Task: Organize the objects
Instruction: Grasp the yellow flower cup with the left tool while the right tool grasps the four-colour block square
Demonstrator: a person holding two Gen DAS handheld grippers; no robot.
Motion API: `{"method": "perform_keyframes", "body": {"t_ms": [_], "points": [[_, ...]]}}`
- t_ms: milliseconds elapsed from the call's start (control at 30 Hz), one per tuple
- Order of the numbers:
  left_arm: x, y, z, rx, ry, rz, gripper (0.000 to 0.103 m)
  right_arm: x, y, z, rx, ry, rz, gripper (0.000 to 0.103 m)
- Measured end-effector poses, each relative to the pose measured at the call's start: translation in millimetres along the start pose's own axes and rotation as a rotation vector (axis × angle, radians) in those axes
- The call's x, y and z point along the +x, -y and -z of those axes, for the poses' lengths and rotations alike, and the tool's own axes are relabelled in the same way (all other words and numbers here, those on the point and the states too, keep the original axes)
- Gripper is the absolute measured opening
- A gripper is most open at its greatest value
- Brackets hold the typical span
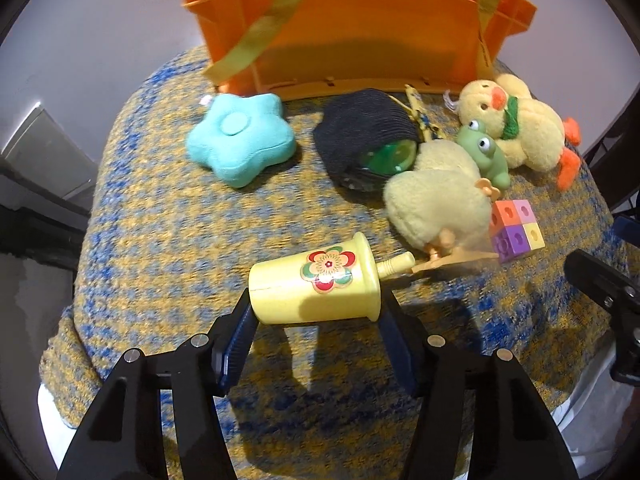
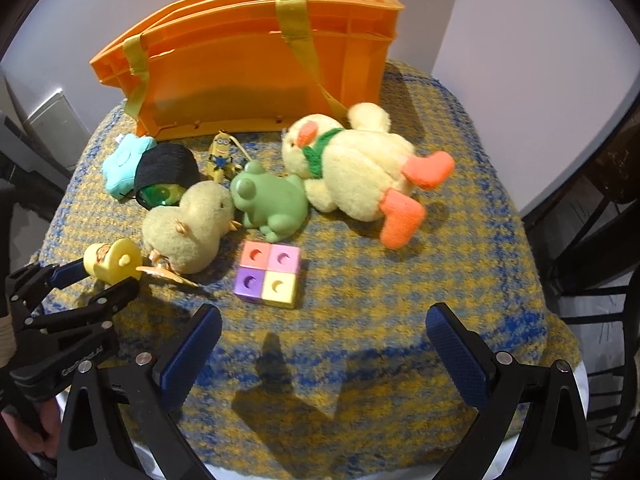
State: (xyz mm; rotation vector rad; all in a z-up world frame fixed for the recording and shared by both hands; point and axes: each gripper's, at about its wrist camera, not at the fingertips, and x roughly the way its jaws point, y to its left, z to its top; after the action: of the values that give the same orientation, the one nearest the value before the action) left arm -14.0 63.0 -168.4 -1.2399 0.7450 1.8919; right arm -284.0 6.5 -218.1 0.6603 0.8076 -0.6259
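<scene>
My left gripper [image 1: 316, 304] is shut on a yellow toy cup [image 1: 316, 284] with a flower sticker, one pad against each end; the cup lies sideways just over the knitted cloth. The right wrist view has the same cup [image 2: 114, 262] at the left, between the left gripper's fingers [image 2: 124, 286]. My right gripper [image 2: 324, 316] stands open over bare cloth, nothing between its pads. Beyond it lies a pastel four-colour block [image 2: 270, 272]. An orange crate [image 2: 260, 68] with yellow straps stands at the back.
On the blue-and-yellow knitted cloth [image 2: 400, 280] lie a small chick plush [image 2: 192, 228], a green frog [image 2: 272, 204], a big duck plush [image 2: 360, 168], a minion figure [image 2: 220, 154], a dark ribbed roll [image 2: 166, 170] and a teal star cushion [image 1: 240, 140]. Dark chair rails stand right.
</scene>
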Motion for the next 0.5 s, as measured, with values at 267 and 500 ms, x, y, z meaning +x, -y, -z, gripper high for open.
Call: {"method": "perform_keyframes", "body": {"t_ms": [267,500], "points": [[-4.2,-15.3,9.2,-0.028,-0.014,-0.011,0.058,17.1,-14.7,-8.6,-0.021,-0.016,0.002,0.097],[-4.7,-24.6,11.9,-0.051,-0.025,-0.015,0.058,37.3,-24.7,-17.8,-0.022,-0.058,0.002,0.073]]}}
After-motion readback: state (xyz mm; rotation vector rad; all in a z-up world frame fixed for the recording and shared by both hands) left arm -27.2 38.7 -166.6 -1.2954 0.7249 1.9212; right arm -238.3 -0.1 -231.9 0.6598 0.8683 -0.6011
